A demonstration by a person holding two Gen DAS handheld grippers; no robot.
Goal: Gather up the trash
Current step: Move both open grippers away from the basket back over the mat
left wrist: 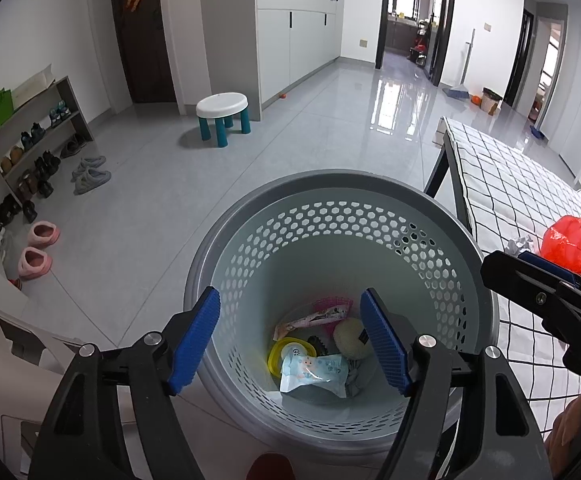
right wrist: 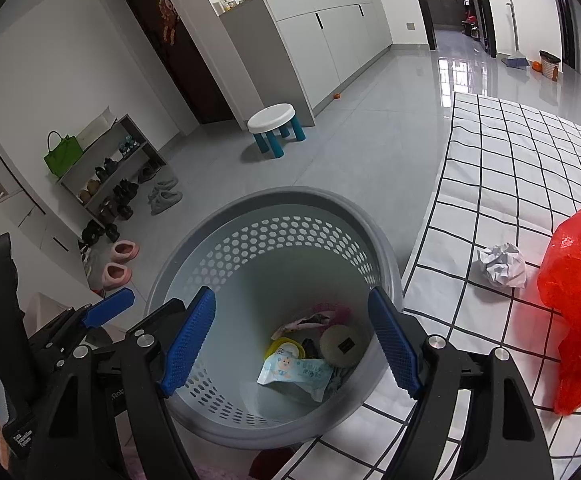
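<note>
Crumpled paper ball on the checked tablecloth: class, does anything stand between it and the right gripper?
Nothing visible does. The crumpled paper ball lies on the checked tablecloth, with the red plastic bag beside it on the far side. The right gripper, jaws open, hovers over the waste basket; only bare cloth lies between.

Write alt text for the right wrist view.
The open right gripper hovers over a round grey perforated plastic bin holding wrappers. Beside it, a crumpled white paper ball and a red plastic bag lie on a black-and-white checked tablecloth.
</note>
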